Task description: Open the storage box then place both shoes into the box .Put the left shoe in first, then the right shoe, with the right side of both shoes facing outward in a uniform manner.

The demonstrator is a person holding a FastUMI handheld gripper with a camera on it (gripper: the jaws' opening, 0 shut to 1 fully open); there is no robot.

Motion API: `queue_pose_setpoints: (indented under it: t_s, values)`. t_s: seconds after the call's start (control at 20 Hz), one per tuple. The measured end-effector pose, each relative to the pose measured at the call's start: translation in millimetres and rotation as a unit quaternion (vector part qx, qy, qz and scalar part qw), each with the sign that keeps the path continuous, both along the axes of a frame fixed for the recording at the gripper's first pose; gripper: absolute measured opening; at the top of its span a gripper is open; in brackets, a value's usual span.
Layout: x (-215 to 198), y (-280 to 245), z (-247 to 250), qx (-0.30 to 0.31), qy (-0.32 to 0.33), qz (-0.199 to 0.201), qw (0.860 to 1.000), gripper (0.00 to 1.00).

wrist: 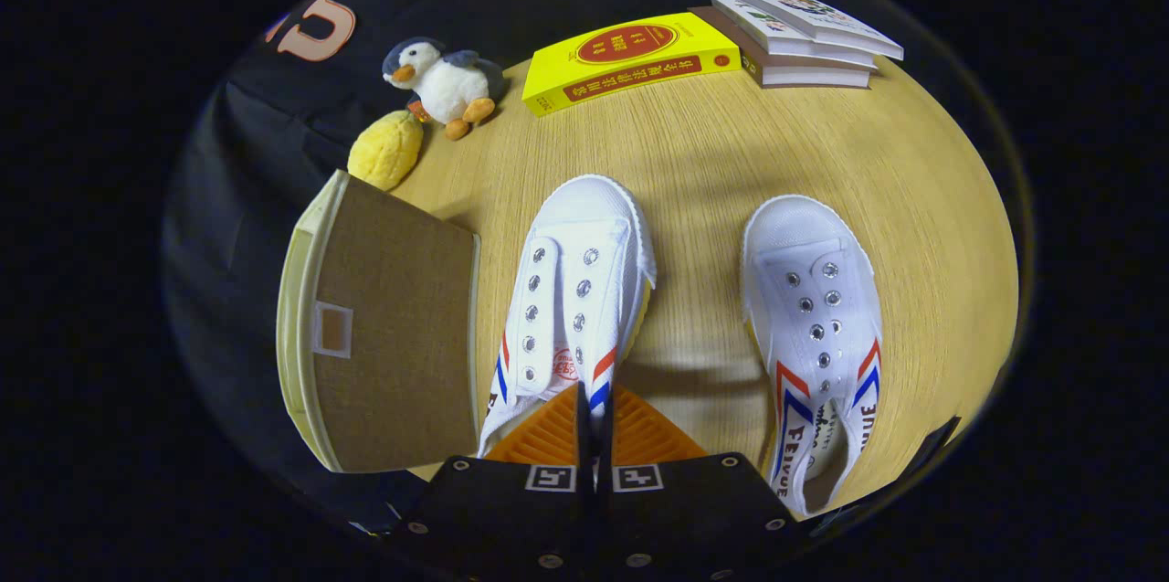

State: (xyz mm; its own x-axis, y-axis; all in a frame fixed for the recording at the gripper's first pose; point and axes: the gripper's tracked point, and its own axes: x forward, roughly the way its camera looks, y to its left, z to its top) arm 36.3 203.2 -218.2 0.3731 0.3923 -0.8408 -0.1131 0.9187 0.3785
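Black claw (594, 422) body with silver screws, two square black-and-white fiducial markers, orange ribbed fingers (548, 436) tapering forward, pressed together on a thin dark seam

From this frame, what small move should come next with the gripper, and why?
Probably lift the left shoe and carry it toward the storage box. The gripper looks shut on that shoe's heel collar, its orange fingers nearly together. The box stands just beside the shoe, brown panel facing up; whether it is already open I cannot tell. The right shoe lies untouched on the table.
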Motion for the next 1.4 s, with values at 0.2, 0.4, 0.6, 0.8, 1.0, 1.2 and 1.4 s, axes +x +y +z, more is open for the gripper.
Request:
queue_pose_setpoints:
  t_s: [0.2,0.4,0.6,0.8,1.0,1.2,1.4]
  values:
    - [4.6,6.4,53.8,0.002,-0.050,-0.022,0.999,0.00]
    - [0.8,35.6,121.4,0.019,-0.098,-0.023,0.995,0.00]
    - [-4.8,85.4,174.8,0.045,-0.139,-0.020,0.989,0.00]
    - [-22.5,155.0,188.7,0.071,-0.142,0.016,0.987,0.00]
    - [-34.0,209.1,164.2,0.072,-0.122,0.042,0.989,0.00]
    - [-35.9,233.7,124.3,0.038,-0.105,0.052,0.992,0.00]
    - [-39.6,246.7,87.1,0.012,-0.087,0.058,0.994,0.00]
